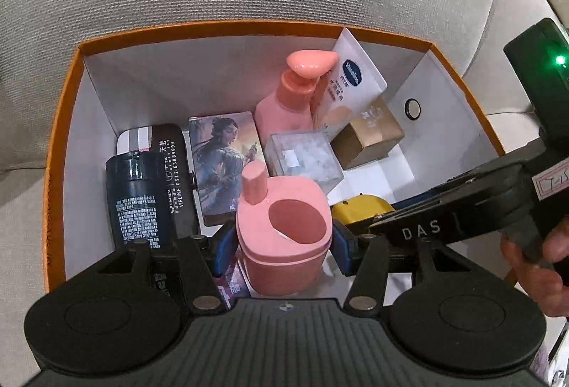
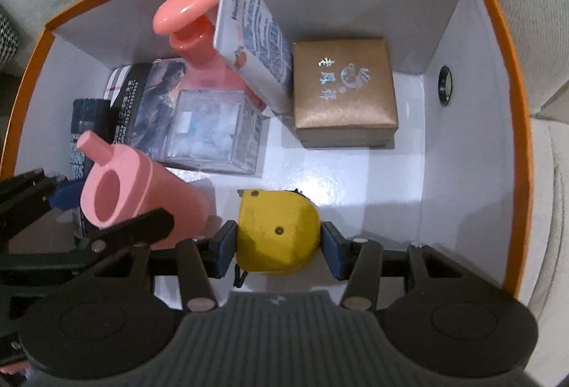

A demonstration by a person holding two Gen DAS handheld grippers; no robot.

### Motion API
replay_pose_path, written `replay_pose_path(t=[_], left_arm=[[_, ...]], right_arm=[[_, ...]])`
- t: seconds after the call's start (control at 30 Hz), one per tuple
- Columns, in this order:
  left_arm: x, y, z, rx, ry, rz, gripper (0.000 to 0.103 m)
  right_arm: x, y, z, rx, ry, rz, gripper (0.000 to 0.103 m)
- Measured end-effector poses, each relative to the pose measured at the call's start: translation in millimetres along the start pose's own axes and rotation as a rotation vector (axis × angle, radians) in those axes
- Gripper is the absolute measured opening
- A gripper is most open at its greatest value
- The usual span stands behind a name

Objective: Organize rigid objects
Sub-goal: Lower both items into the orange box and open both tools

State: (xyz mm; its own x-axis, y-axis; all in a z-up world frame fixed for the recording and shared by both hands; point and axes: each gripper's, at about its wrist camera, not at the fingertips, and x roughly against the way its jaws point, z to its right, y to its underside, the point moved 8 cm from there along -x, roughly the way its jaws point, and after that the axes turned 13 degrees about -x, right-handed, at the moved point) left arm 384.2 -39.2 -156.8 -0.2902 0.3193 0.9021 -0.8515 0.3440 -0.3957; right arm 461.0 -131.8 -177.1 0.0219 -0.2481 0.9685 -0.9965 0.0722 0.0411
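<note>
Blue pads [image 1: 224, 250] of left gripper [image 1: 282, 250] clamp pink cup [image 1: 284, 234], upright, spout up. Right gripper [image 2: 279, 253] pinches yellow tape measure [image 2: 279, 232]. Only right view shows gold box [image 2: 343, 90] lid lettering inside orange box [image 2: 512, 145].

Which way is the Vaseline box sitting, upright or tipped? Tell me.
Tipped. The Vaseline box leans on the pink pump bottle, its lower end on the orange box's floor beside the gold box.
</note>
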Motion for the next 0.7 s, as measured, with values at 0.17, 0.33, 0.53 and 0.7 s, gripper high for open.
replay_pose_path(t=[0.17,0.33,0.53,0.7], left_arm=[[4.0,-0.9,2.7,-0.018,0.024,0.009,0.074],[16.6,-1.2,3.7,-0.021,0.058,0.023,0.073],[23.2,4.3,-3.4,0.039,0.104,0.019,0.054],[22.7,6.6,-10.2,0.156,0.126,0.035,0.04]], right_arm=[[-1.4,-0.2,-1.5,0.008,0.006,-0.001,0.053],[2.4,-2.0,-6.1,0.021,0.006,0.013,0.056],[2.8,-1.0,-2.7,-0.01,0.02,0.021,0.039],[1.9,2.2,-0.5,-0.113,-0.03,0.006,0.03]])
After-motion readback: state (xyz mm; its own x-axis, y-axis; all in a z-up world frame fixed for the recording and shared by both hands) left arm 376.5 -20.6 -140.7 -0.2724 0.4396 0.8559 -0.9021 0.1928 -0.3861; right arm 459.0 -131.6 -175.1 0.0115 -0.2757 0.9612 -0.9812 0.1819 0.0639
